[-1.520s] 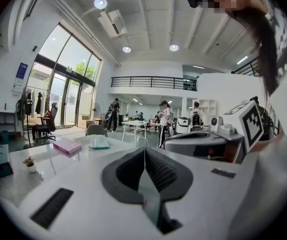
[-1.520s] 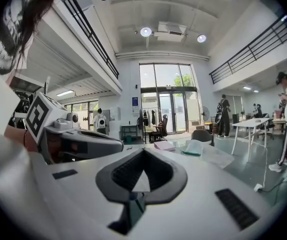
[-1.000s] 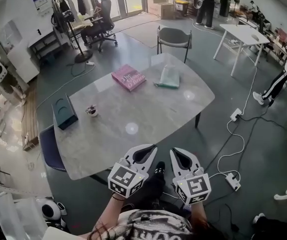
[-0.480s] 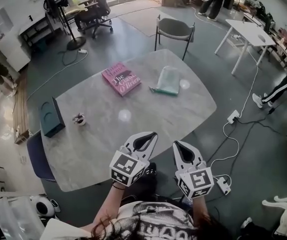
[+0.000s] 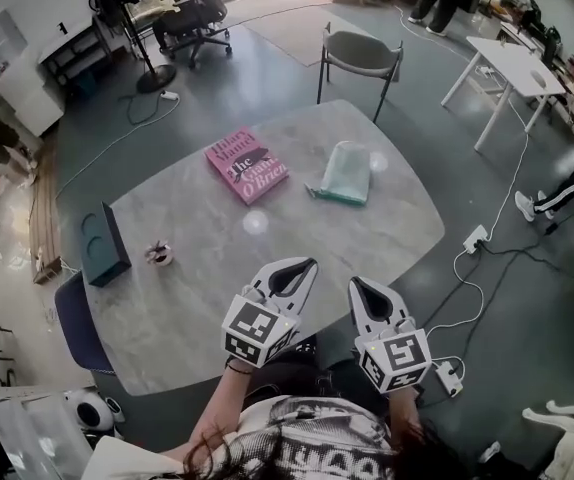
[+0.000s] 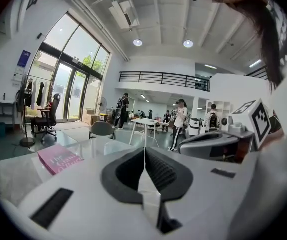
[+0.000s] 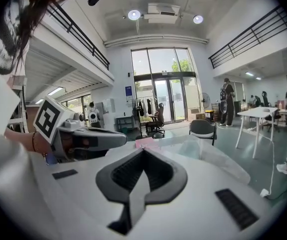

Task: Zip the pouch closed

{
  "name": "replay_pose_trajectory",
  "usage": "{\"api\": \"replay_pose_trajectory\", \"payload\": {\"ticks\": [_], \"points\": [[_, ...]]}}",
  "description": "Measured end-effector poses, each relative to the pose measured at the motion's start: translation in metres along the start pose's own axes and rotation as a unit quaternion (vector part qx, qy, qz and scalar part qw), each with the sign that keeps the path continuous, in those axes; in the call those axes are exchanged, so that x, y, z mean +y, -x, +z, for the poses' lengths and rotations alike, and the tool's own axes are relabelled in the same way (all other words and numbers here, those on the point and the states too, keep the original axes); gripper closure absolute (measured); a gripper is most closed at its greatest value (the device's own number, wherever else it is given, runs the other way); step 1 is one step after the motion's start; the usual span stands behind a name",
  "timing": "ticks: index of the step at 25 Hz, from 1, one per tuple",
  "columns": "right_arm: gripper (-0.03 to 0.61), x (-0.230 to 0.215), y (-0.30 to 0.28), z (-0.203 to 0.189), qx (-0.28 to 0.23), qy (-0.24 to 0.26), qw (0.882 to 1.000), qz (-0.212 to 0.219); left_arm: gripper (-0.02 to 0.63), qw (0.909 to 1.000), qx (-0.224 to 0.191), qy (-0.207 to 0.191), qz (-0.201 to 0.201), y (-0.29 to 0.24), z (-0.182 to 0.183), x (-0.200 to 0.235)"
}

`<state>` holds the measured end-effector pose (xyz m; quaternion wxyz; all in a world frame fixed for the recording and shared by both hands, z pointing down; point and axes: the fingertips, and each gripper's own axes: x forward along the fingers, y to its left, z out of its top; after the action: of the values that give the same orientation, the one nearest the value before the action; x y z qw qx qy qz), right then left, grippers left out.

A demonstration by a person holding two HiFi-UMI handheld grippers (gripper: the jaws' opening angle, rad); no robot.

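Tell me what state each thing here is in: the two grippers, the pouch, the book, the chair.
Left gripper: shut, empty.
Right gripper: shut, empty.
Pouch: flat on the table, untouched; zip too small to tell.
Book: closed, cover up.
Chair: empty.

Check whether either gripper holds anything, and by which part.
Nothing is held: left gripper and right gripper are both shut and empty; the pouch lies untouched on the table.
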<state>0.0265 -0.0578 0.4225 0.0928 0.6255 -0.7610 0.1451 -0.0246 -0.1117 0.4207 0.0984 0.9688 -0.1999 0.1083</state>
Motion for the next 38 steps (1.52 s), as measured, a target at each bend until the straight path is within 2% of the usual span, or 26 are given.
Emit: {"api": "replay_pose_trajectory", "payload": {"ticks": [9, 14, 22, 26, 29, 38], "points": [[0.580, -0.016, -0.030, 0.001, 0.015, 0.005, 0.999, 0.037, 0.600, 0.9995, 0.004, 0.022, 0.021, -0.015, -0.007, 0.013], [0.580, -0.031, -0.054, 0.002, 0.024, 0.022, 0.997, 0.076, 0.600, 0.9974, 0.005, 0.039, 0.060, -0.021, -0.010, 0.028], [0.580, -0.095, -0.105, 0.006, 0.054, 0.069, 0.986, 0.140, 0.600, 0.9881, 0.009, 0.069, 0.138, -0.059, -0.009, 0.042], [0.580, -0.123, -0.136, -0.008, 0.078, 0.080, 0.978, 0.178, 0.600, 0.9832, 0.016, 0.062, 0.171, -0.083, -0.005, 0.043], [0.578, -0.143, -0.165, -0.028, 0.110, 0.107, 0.968, 0.199, 0.600, 0.9792, 0.013, 0.064, 0.192, -0.097, 0.000, 0.042], [0.495, -0.168, -0.258, -0.100, 0.215, 0.193, 0.928, 0.237, 0.600, 0.9595, 0.026, 0.081, 0.269, -0.100, -0.005, 0.058]]}}
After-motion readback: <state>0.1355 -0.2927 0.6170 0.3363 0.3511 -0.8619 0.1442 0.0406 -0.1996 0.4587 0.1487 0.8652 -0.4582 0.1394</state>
